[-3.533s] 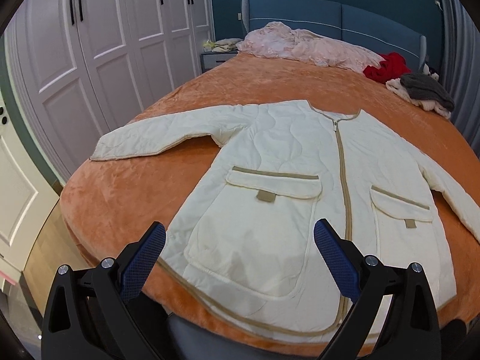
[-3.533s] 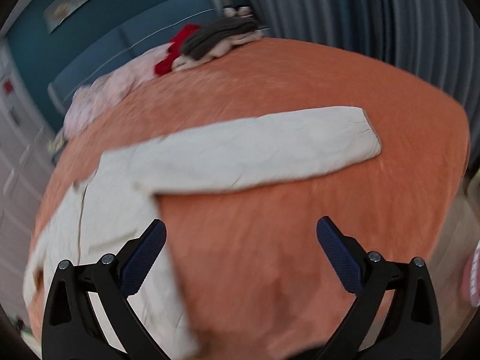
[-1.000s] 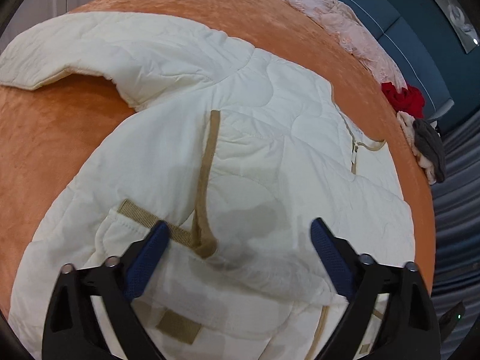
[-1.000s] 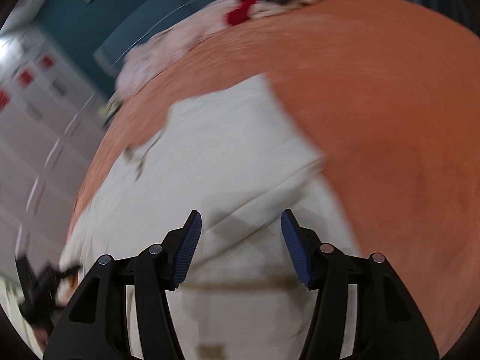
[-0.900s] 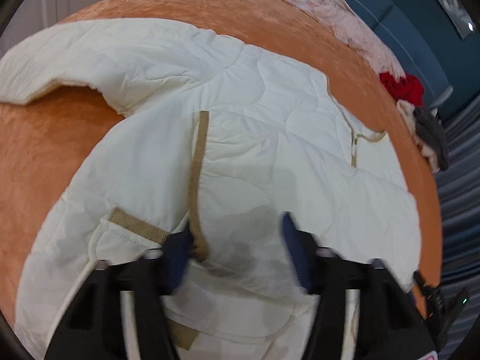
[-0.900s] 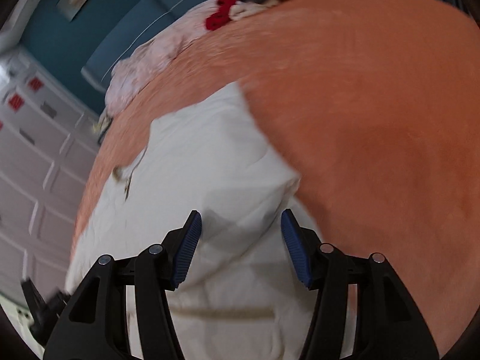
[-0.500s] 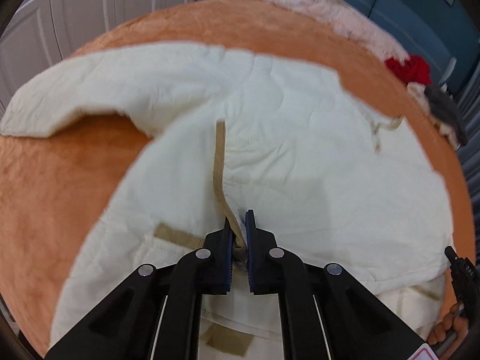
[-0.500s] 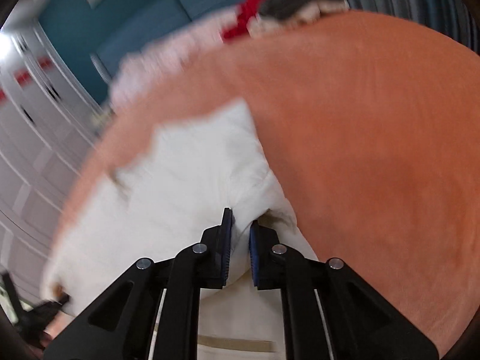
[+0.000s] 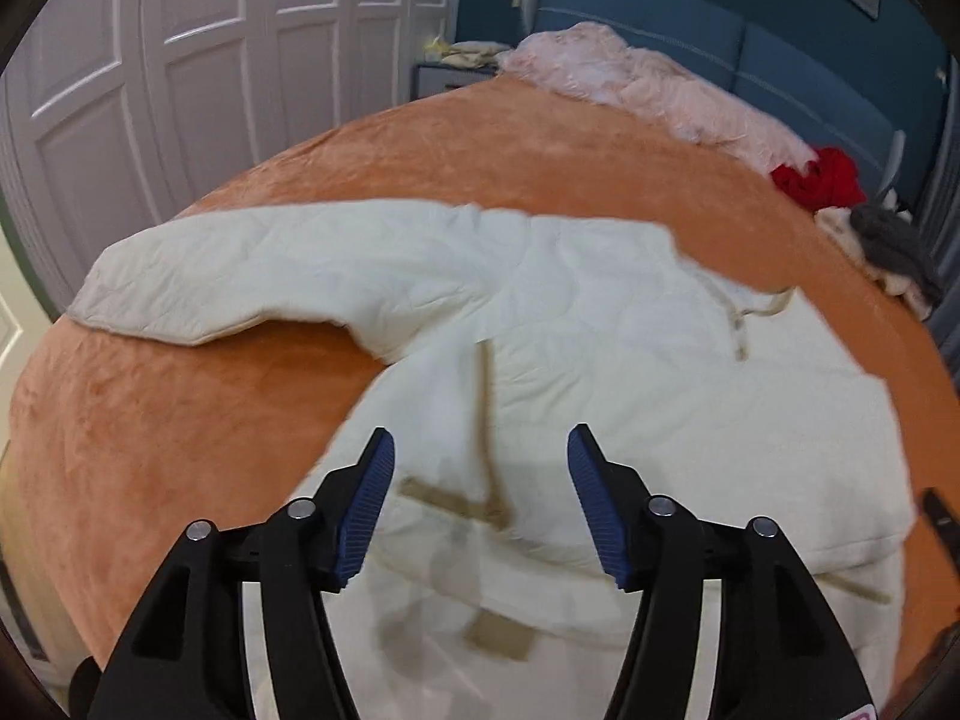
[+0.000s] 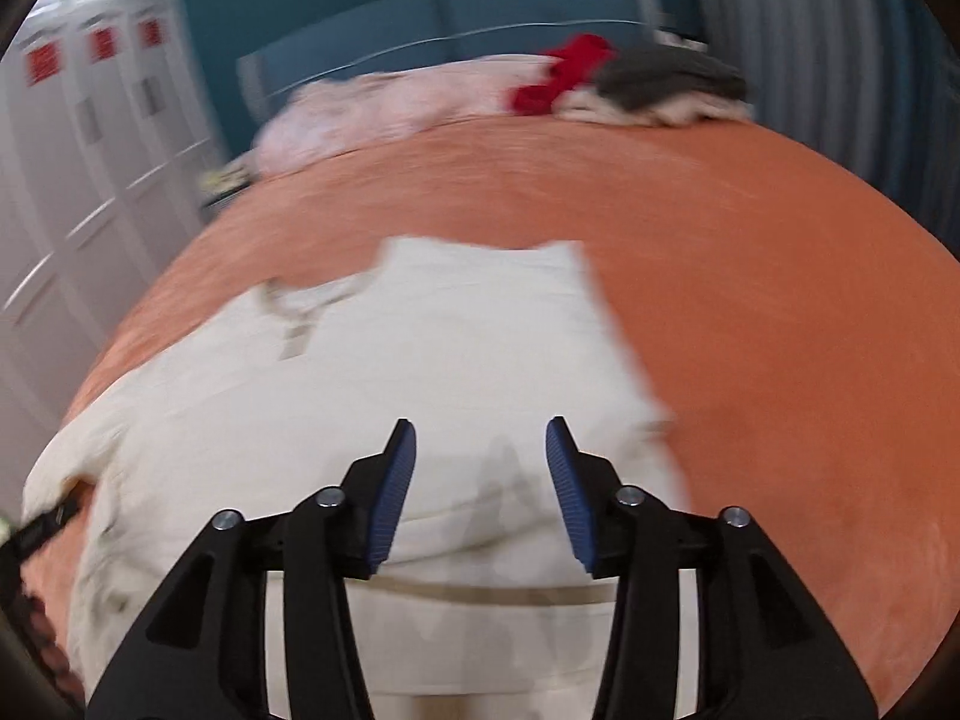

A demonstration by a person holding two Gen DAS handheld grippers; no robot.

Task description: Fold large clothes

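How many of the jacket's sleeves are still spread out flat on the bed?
1: the sleeve stretches toward the wardrobe side. The other is not visible as a separate sleeve, likely tucked in the jacket under the folded side.

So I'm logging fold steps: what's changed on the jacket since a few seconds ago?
The cream jacket lay spread flat; its right side and sleeve are now folded over the body. Both grippers pinched the folded fabric half a second ago and have let go: the left gripper and right gripper are opening above it, nothing between the pads. The other sleeve still lies stretched out on the orange bedspread; the clothes pile is unmoved.
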